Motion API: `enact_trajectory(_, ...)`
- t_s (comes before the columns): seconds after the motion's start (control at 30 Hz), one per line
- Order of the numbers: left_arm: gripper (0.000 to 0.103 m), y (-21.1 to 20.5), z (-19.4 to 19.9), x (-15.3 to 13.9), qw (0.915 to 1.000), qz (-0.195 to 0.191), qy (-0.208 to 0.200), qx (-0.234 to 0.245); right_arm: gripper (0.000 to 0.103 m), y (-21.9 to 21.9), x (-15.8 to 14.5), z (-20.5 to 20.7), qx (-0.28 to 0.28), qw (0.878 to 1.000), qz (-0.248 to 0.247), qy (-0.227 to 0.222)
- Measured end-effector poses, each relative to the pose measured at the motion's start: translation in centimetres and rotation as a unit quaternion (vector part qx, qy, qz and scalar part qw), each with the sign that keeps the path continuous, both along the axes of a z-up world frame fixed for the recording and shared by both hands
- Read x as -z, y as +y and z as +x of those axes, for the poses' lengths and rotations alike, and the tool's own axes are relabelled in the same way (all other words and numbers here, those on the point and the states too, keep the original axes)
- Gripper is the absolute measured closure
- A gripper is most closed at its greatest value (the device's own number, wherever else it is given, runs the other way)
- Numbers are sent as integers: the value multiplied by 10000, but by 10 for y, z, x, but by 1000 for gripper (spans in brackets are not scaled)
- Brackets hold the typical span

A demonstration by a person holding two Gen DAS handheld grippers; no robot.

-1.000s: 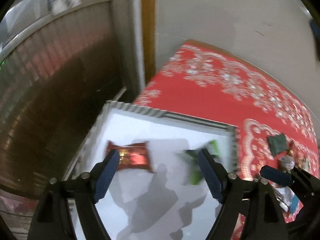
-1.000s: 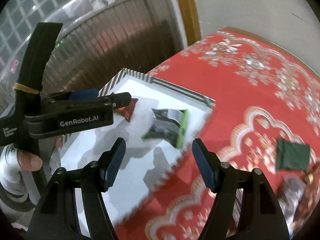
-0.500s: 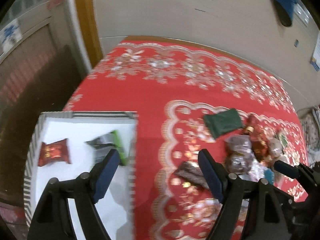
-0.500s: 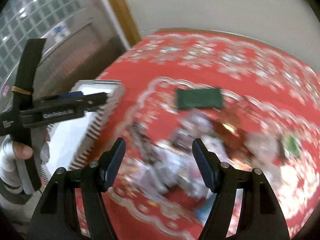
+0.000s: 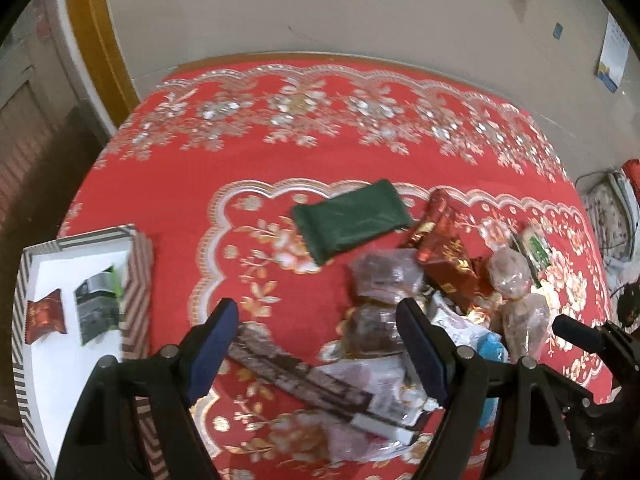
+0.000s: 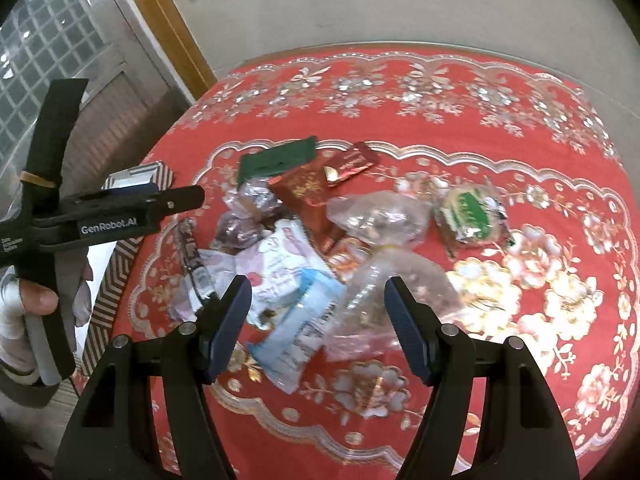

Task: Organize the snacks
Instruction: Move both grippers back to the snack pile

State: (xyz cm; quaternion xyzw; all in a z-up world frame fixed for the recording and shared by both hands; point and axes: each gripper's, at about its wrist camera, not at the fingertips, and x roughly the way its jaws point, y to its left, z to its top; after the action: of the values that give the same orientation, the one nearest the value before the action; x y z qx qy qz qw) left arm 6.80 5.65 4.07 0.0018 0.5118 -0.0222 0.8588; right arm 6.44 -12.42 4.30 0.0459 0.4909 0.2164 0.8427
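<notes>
A red cloth (image 5: 280,168) with silver and gold flower patterns covers the bench. Beyond it at twelve o'clock stands a beige wall (image 5: 320,8), with a yellow-brown wooden frame (image 5: 94,36) at ten o'clock and a glass-block window (image 6: 36,52) at nine o'clock.

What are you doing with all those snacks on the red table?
A person holds a gripper in each hand, sorting snacks. The left gripper and right gripper are both open and empty above the snack pile. Two packets, a red one and a green one, already lie in the striped box.
</notes>
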Motion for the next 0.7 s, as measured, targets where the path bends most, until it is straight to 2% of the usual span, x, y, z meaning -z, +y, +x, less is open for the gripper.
enact_trajectory(0.4, 20, -38, 16, 25, 9989, 124, 322, 322, 33, -25, 6, 6, 213, 9997, 27, 91)
enact_trajectory(0.7, 20, -47, 30, 42, 9977, 214, 521, 383, 33, -23, 16, 32, 318, 9993, -60, 175)
